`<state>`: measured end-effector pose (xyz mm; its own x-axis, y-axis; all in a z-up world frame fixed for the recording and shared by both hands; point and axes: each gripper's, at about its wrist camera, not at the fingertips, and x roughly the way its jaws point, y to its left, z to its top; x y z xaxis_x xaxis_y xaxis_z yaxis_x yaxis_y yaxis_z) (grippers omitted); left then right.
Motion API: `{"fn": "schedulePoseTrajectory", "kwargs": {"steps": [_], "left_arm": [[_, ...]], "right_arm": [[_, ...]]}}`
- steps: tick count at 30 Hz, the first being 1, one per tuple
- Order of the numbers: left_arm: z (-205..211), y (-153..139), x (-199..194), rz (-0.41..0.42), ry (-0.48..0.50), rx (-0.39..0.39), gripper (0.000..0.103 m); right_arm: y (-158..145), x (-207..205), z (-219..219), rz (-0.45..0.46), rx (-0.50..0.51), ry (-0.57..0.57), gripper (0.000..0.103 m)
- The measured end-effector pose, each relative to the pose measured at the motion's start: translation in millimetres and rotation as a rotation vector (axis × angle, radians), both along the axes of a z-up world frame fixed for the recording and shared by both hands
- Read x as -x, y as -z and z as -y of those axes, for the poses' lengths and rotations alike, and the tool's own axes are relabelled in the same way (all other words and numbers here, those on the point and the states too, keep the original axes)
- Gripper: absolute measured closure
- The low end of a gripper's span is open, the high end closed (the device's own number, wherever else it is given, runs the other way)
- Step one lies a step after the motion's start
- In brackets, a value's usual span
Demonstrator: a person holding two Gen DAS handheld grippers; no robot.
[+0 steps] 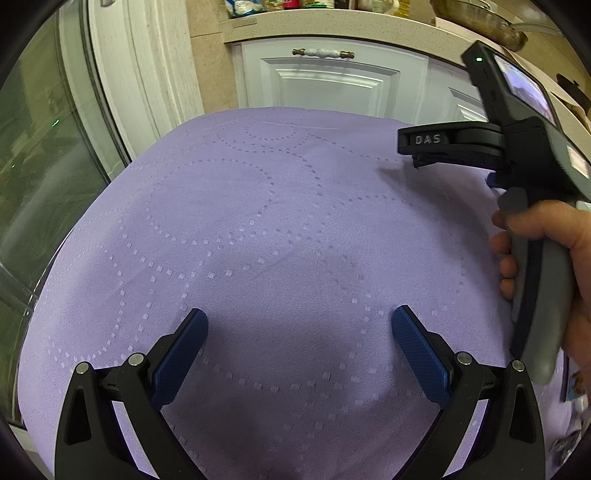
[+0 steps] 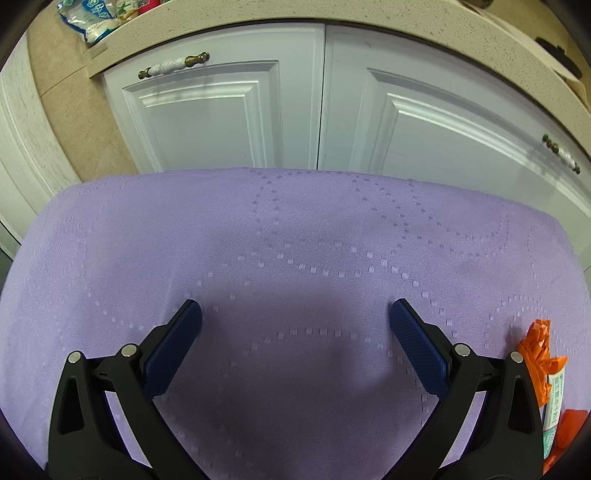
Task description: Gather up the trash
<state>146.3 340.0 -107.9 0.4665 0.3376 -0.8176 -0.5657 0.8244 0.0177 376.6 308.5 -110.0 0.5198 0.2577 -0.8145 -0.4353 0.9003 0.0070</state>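
1. Nearest to us, our left gripper (image 1: 300,325) hangs over the purple tablecloth (image 1: 258,221) with its blue pads spread wide and nothing between them.
2. Our right gripper (image 2: 295,317) is the same in its own view: jaws parted, empty, cloth showing through the gap.
3. Just beside the right gripper's right finger, at the edge of the right wrist view, lies an orange-and-white wrapper (image 2: 543,365) flat on the cloth. We take this for the trash. It sits outside the jaws, not between them, and neither tong touches it.
4. At the lower right rim of the left wrist view we glimpse a few more small bits on the cloth, too blurred to name.
5. Farther out in the left wrist view, a hand (image 1: 546,254) holds the right tool by its grey handle, above the cloth.
6. Beyond the table stand white cabinet doors (image 2: 221,110) and a countertop (image 2: 332,14) carrying packets.
7. We judge the collecting barely begun: nothing is gripped, the wrapper is yet to be picked up, and no bin or bag shows in either view.
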Motion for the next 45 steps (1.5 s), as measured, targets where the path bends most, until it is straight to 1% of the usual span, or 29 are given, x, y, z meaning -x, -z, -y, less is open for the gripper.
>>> {"fn": "schedulePoseTrajectory", "kwargs": {"steps": [1, 3, 4, 6, 7, 10, 12, 13, 16, 19, 22, 24, 27, 32, 37, 41, 45], "left_arm": [[0.3, -0.8, 0.9, 0.005, 0.002, 0.003, 0.006], [2.8, -4.2, 5.7, 0.036, 0.016, 0.018, 0.006], [5.2, -7.1, 8.8, 0.054, 0.014, 0.013, 0.006], [17.2, -21.2, 17.7, 0.093, 0.005, -0.048, 0.006], [29.1, -31.8, 23.0, 0.12, 0.023, -0.092, 0.006], [66.9, -56.1, 36.6, 0.162, 0.085, -0.178, 0.006], [90.3, -69.2, 46.4, 0.204, 0.128, -0.2, 0.006], [106.5, -77.2, 54.4, 0.237, 0.158, -0.204, 0.006], [139.7, -91.3, 71.3, 0.303, 0.194, -0.23, 0.006], [178.5, -101.8, 88.1, 0.352, 0.247, -0.243, 0.006], [208.4, -106.0, 92.7, 0.366, 0.299, -0.208, 0.006], [224.1, -108.0, 96.4, 0.375, 0.314, -0.203, 0.006], [244.0, -109.2, 98.6, 0.379, 0.325, -0.203, 0.006], [261.3, -111.0, 99.9, 0.395, 0.341, -0.181, 0.006], [274.6, -114.4, 99.6, 0.401, 0.348, -0.215, 0.006], [276.2, -115.1, 103.7, 0.419, 0.341, -0.214, 0.006], [274.7, -112.7, 107.7, 0.413, 0.331, -0.2, 0.006]], "right_arm": [[-3.1, 3.4, 2.4, 0.009, -0.002, -0.001, 0.003], [-25.8, 19.0, 17.6, 0.096, -0.007, 0.008, 0.003], [-43.7, 31.2, 29.8, 0.151, -0.017, 0.007, 0.003], [-71.5, 52.4, 55.0, 0.211, -0.055, 0.007, 0.003], [-86.8, 66.1, 72.2, 0.233, -0.082, 0.007, 0.003], [-116.9, 104.3, 120.8, 0.302, -0.153, 0.015, 0.003], [-129.3, 137.7, 165.5, 0.341, -0.19, 0.019, 0.003], [-131.6, 146.3, 179.5, 0.347, -0.194, 0.02, 0.003], [-128.8, 187.1, 239.2, 0.39, -0.191, 0.043, 0.003], [-122.4, 220.2, 289.5, 0.453, -0.138, 0.098, 0.003], [-114.5, 239.4, 324.3, 0.488, -0.115, 0.136, 0.003], [-109.4, 253.8, 348.3, 0.525, -0.095, 0.178, 0.003], [-100.8, 263.4, 370.3, 0.516, -0.101, 0.195, 0.003], [-88.3, 271.1, 388.5, 0.49, -0.113, 0.209, 0.003], [-84.9, 280.8, 398.1, 0.498, -0.137, 0.223, 0.003], [-85.1, 283.4, 401.8, 0.501, -0.15, 0.232, 0.003], [-86.3, 285.2, 405.3, 0.506, -0.164, 0.237, 0.003]]}}
